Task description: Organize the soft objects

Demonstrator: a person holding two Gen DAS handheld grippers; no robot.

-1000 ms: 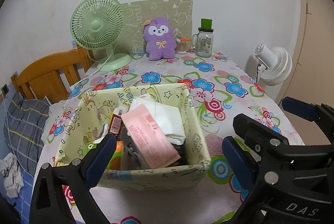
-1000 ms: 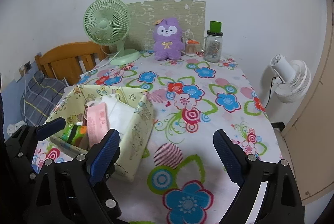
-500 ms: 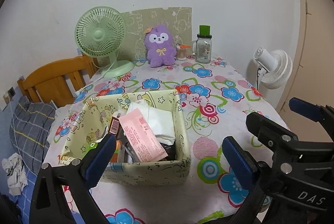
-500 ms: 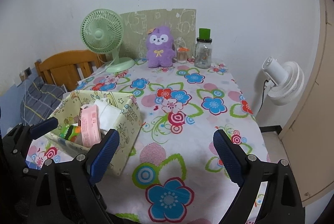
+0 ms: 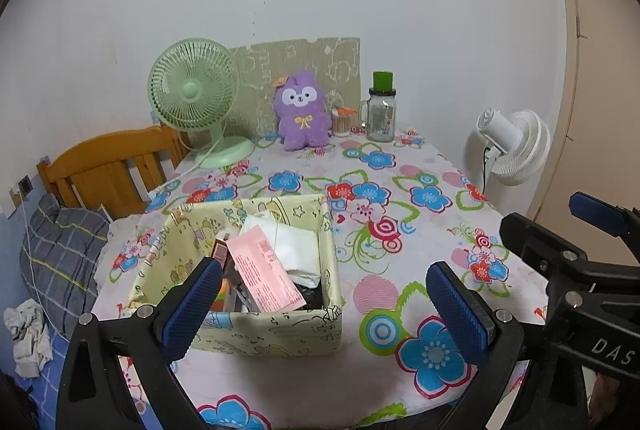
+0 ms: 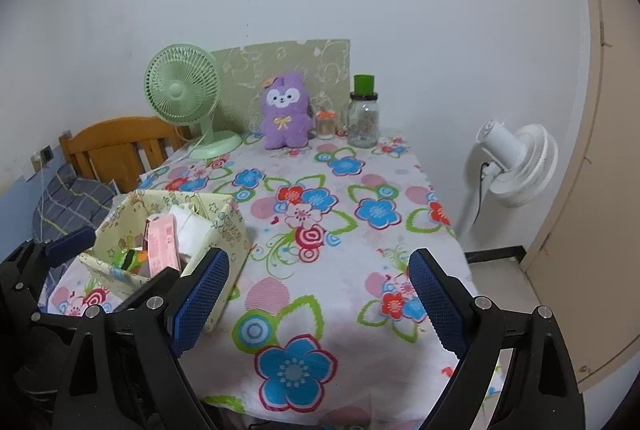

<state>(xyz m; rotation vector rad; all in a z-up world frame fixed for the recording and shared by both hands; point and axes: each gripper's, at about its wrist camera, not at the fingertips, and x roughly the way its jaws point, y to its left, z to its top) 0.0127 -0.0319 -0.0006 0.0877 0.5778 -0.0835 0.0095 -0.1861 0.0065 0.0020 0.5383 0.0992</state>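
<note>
Evidently between picks: left gripper [image 5: 320, 306] and right gripper [image 6: 318, 306] hover empty, jaws apart; next, reach the purple plush [image 6: 285, 115] at the table's far edge for the fabric box [image 5: 280, 330].

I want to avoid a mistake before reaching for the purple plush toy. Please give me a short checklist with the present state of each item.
1. Left gripper open and empty: ok.
2. Right gripper open and empty: ok.
3. Purple plush toy upright at the far edge of the table: ok.
4. Path across the tablecloth to the toy free: ok.
5. Room in the fabric box for the toy: not ok, it looks full.
6. Small jar touching the toy: cannot tell.
</note>
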